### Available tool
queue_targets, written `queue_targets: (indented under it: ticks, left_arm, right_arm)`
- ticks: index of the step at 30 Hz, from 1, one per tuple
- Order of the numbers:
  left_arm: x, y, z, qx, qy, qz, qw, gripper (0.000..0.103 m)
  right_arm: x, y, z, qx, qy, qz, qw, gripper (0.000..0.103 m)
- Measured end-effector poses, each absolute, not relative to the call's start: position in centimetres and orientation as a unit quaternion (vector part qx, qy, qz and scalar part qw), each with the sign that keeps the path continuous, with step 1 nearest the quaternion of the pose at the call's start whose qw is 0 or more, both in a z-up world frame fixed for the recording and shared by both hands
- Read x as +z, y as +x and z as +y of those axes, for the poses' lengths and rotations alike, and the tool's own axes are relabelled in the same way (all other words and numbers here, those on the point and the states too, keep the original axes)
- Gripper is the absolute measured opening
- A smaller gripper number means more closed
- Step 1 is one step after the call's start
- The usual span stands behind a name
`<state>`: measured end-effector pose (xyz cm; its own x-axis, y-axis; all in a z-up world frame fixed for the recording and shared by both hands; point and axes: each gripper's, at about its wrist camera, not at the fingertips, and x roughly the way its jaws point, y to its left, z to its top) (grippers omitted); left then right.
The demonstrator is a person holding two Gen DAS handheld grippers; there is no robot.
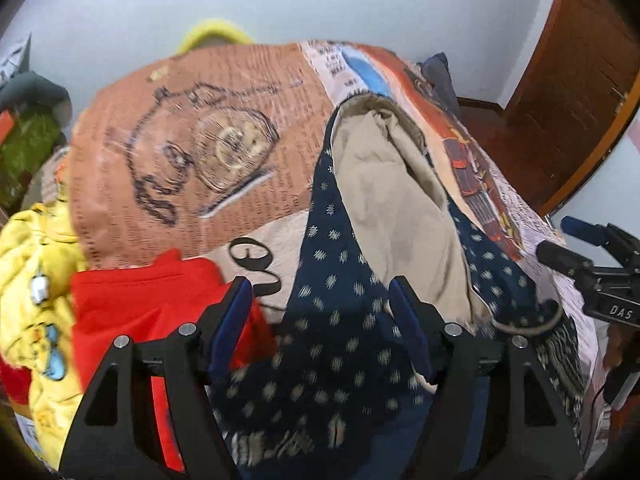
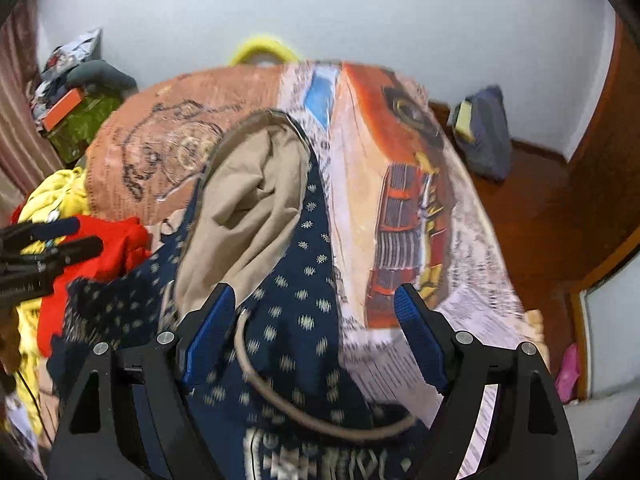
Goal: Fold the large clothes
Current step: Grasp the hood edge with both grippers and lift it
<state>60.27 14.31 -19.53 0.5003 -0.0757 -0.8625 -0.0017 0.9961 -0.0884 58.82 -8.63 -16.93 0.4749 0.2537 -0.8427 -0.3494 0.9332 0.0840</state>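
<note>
A navy dotted garment [image 1: 340, 340] [image 2: 296, 320] with a beige lining [image 1: 392, 200] [image 2: 248, 208] lies crumpled on the printed bedspread [image 1: 180, 140] [image 2: 400, 200], a cord loop showing near its front. My left gripper [image 1: 320, 282] hovers open over the garment's left part, nothing pinched between the blue pads. My right gripper [image 2: 315, 288] hovers open over its right part, also holding nothing. Each gripper shows at the edge of the other's view: the right gripper [image 1: 556, 236] at the right edge, the left gripper [image 2: 86, 234] at the left edge.
A red garment [image 1: 140, 300] [image 2: 116, 248] and a yellow garment [image 1: 32, 280] [image 2: 60, 192] are piled at the bed's left. A green box [image 2: 80, 124] stands by the curtain. A blue bag [image 2: 486, 132] leans on the wall over the wooden floor [image 2: 540, 220].
</note>
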Motion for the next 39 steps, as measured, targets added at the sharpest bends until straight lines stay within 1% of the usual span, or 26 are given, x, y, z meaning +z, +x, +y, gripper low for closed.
queue_targets:
  ticks: [6,11,15,17,18,21,22,23,24,25,26,27,28,30,31,32,33,35,39]
  left_arm:
    - [-23.7,65.0,14.6,-0.017,-0.082,0.528,0.845,0.070]
    - [-27.0,67.9,15.7,0.008,-0.118,0.545,0.830,0.070]
    - [-28.7,68.9,16.4,0.002,-0.154,0.548,0.822,0.070]
    - [-29.0,69.1,16.4,0.004,-0.161,0.545,0.823,0.070]
    - [-29.2,69.2,16.3,0.003,-0.164,0.545,0.822,0.070]
    - [-29.0,69.2,16.2,-0.007,-0.183,0.542,0.820,0.067]
    - [-29.0,69.2,16.2,-0.017,-0.192,0.541,0.819,0.067]
    - [-29.0,69.1,15.9,-0.030,-0.201,0.540,0.816,0.067]
    - [-29.0,69.1,15.7,-0.032,-0.199,0.540,0.817,0.067]
    - [-28.9,69.1,15.4,-0.029,-0.188,0.539,0.820,0.067]
    - [-29.0,69.2,15.0,-0.026,-0.176,0.538,0.824,0.063]
    - [-29.1,69.1,14.7,-0.021,-0.162,0.539,0.826,0.057]
    - [-29.1,69.1,14.6,-0.018,-0.158,0.538,0.828,0.053]
    - [-29.0,68.8,14.7,0.004,-0.158,0.531,0.832,0.029]
    - [-29.0,68.8,14.8,0.009,-0.157,0.530,0.833,0.024]
    - [-28.9,68.7,14.7,0.012,-0.150,0.531,0.834,0.014]
    - [-28.8,68.5,14.5,0.015,-0.138,0.531,0.836,0.010]
    - [-28.0,67.9,13.9,0.020,-0.105,0.527,0.843,0.008]
    - [-25.9,66.5,13.6,0.010,-0.093,0.518,0.850,0.007]
  right_arm:
    - [-21.7,63.5,-8.7,0.180,0.029,0.541,0.821,0.079]
    - [-24.5,65.7,-8.3,0.176,0.051,0.573,0.799,0.079]
    - [-25.1,66.5,-7.9,0.175,0.049,0.574,0.798,0.078]
    - [-25.2,66.7,-7.8,0.182,0.062,0.575,0.795,0.063]
    - [-25.2,66.8,-7.7,0.184,0.064,0.575,0.794,0.061]
    - [-25.2,66.8,-7.4,0.190,0.055,0.569,0.798,0.043]
    - [-25.1,66.8,-7.1,0.196,0.053,0.568,0.798,0.033]
    - [-24.9,66.6,-6.8,0.198,0.048,0.565,0.800,0.026]
    - [-24.8,66.4,-6.6,0.198,0.041,0.562,0.802,0.023]
    - [-24.6,65.9,-6.1,0.197,0.024,0.556,0.807,0.017]
    - [-24.4,65.6,-5.7,0.196,0.011,0.552,0.810,0.013]
    - [-24.1,65.2,-5.2,0.195,-0.006,0.547,0.814,0.012]
    - [-23.9,64.7,-5.0,0.194,-0.018,0.543,0.817,0.011]
    - [-23.6,64.1,-4.7,0.196,-0.028,0.538,0.819,0.011]
    - [-23.3,63.7,-4.7,0.196,-0.030,0.536,0.820,0.010]
    - [-23.1,63.5,-4.8,0.197,-0.027,0.534,0.822,0.010]
    - [-22.8,63.2,-5.0,0.201,-0.021,0.533,0.822,0.010]
    - [-22.1,62.7,-5.8,0.205,-0.017,0.528,0.824,0.009]
    - [-20.1,61.9,-6.1,0.215,-0.026,0.513,0.831,0.009]
